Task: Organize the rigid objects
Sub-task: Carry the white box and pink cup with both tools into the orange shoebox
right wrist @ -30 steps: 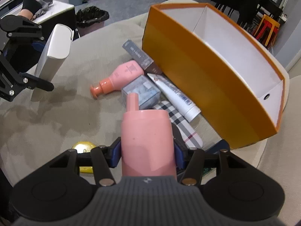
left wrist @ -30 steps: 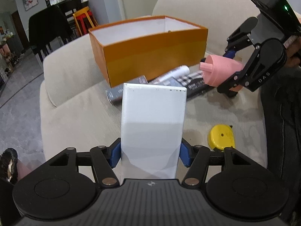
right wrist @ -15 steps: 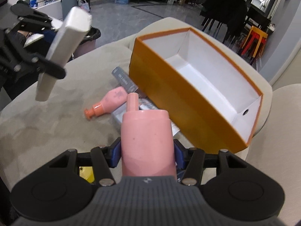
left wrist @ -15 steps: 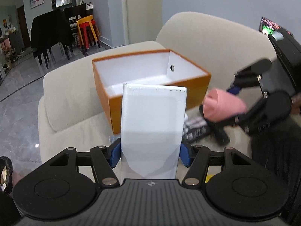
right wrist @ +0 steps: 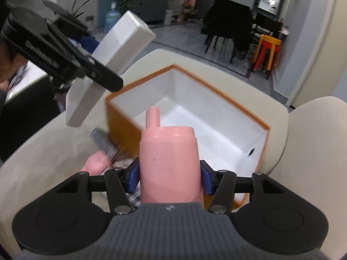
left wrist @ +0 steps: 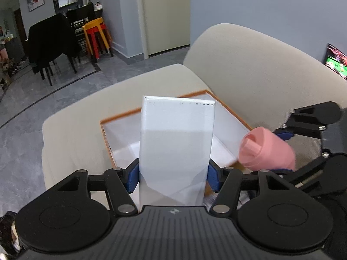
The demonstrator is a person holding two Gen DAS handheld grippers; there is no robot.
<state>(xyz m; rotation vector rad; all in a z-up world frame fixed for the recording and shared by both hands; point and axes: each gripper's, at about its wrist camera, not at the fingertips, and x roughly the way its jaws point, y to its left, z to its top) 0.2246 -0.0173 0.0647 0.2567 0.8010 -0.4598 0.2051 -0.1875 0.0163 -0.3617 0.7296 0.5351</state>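
The orange box [right wrist: 227,117] sits open, white inside, nothing visible in it. Left tool [left wrist: 173,173] grips the white box [left wrist: 175,143]; right tool [right wrist: 169,173] clamps the pink bottle [right wrist: 169,162].

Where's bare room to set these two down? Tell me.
The orange box is bare inside: white floor from wall to wall. Beside its left wall the sofa is crowded with a pink bottle and a grey carton.

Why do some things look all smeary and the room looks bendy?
Left wrist view: the white box in the left claw is sharp, the pink bottle smeared, the floor lines bent by the fisheye lens. Right wrist view: the orange box rim and the items beside it are blurred.
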